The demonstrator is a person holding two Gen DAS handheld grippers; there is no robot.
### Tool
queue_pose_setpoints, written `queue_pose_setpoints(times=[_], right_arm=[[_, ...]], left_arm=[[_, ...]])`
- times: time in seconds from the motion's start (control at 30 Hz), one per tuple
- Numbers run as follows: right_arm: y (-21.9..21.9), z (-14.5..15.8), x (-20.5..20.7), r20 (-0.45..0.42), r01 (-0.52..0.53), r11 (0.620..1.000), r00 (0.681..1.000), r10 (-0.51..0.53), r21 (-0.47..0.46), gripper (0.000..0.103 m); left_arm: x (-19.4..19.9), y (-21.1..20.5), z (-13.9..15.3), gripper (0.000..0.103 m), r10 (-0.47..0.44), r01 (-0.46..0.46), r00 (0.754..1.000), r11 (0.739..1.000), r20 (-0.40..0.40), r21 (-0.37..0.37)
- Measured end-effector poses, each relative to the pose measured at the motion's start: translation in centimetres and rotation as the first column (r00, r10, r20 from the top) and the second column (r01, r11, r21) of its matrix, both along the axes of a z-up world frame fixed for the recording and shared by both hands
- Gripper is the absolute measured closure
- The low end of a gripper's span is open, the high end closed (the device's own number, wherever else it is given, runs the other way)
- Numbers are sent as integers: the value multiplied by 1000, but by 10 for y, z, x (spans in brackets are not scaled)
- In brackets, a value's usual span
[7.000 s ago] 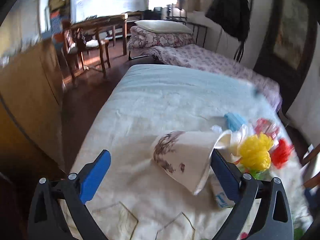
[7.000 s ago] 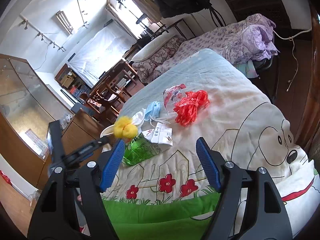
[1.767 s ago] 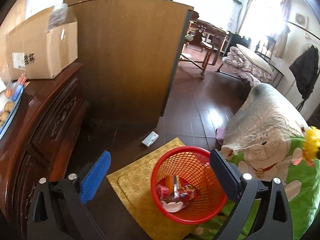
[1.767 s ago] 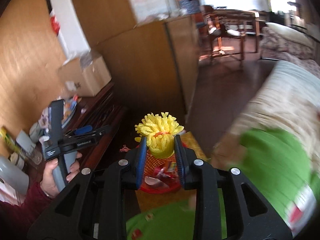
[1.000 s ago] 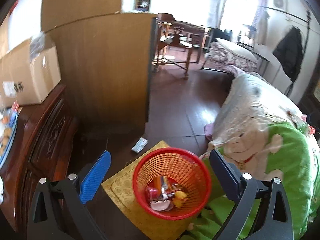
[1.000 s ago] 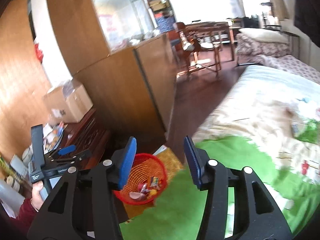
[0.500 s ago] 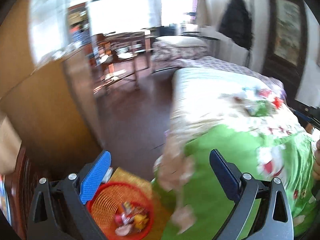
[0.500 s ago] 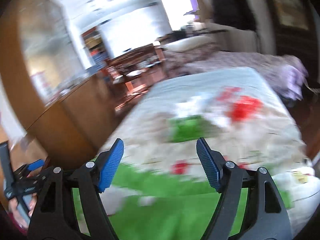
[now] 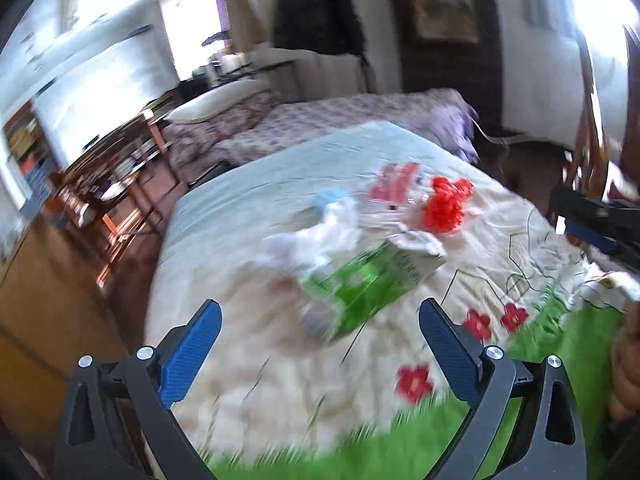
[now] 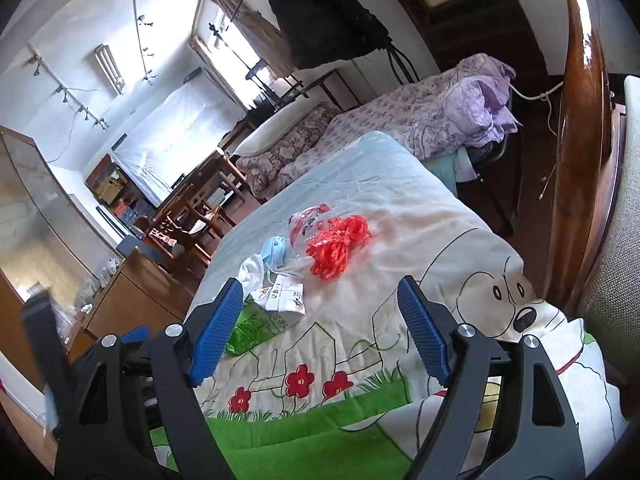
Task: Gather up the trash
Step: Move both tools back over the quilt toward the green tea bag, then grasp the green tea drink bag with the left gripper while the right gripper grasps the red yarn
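1. Trash lies in a loose group on the bed (image 10: 400,184), on the pale part of a quilt printed with red flowers, a green band and a cartoon dog.
2. Nearest the grippers is a green packet (image 10: 256,326), lying flat; in the left wrist view it (image 9: 368,284) is blurred and sits ahead, between the two fingers' lines and clear of both.
3. A white printed wrapper (image 10: 286,294) lies just beside the green packet, touching its far edge.
4. Beyond that are a crumpled white piece (image 10: 252,270) and a light blue face mask (image 10: 274,248), close together.
5. A bundle of red string (image 10: 338,246) lies to the right of the mask, overlapping a clear bag with red print (image 10: 306,222).
6. The left gripper (image 9: 320,334) hovers above the quilt, jaws spread wide, holding nothing.
7. The right gripper (image 10: 320,328) is likewise wide open and empty, hanging over the quilt just short of the wrapper.
8. Behind the bed stand a second bed with a floral cover (image 10: 420,116), a dark coat (image 10: 320,20) on the wall, and wooden chairs (image 10: 196,210).
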State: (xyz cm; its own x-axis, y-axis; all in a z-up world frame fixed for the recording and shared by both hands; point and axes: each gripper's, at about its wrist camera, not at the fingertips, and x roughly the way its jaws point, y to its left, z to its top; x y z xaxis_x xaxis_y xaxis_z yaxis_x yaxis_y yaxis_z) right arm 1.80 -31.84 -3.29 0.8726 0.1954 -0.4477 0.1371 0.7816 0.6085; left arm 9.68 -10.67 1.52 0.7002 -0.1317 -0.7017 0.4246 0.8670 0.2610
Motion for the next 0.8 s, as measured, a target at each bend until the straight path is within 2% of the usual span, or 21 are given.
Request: queue_pose_setpoints(times=[0.07, 0.2, 0.3, 0.37, 0.43, 0.5, 0.57, 0.7, 0.8], right_arm=[[1, -2, -3, 4, 1, 1000, 1000, -1, 5, 25], [1, -4, -9, 6, 7, 999, 1000, -7, 36, 24], [0, -5, -9, 3, 5, 999, 1000, -5, 50, 24], [1, -6, -9, 3, 0, 999, 1000, -1, 52, 24], [2, -5, -10, 7, -2, 999, 1000, 1, 52, 24], [2, -4, -11, 14, 3, 999, 1000, -3, 52, 24], [0, -4, -13, 21, 11, 998, 1000, -12, 63, 24], [-4, -6, -15, 25, 29, 995, 999, -32, 95, 24], [-5, -6, -15, 19, 29, 995, 999, -31, 98, 24]], left_arm=[[17, -15, -12, 6, -31, 32, 999, 999, -32, 20], [43, -31, -33, 6, -89, 91, 991, 996, -101, 11], [52, -31, -55, 6, -79, 81, 984, 997, -163, 10], [52, -24, -65, 6, -84, 79, 973, 996, -217, -34], [43, -19, -61, 6, -122, 106, 966, 991, -229, -81], [29, -12, -50, 6, -233, 175, 937, 958, -262, -226], [19, -5, -44, 6, -270, 191, 930, 935, -250, -298], [20, 3, -45, 6, -220, 144, 947, 941, -232, -307], [24, -1, -50, 6, -197, 127, 951, 952, -239, -278]])
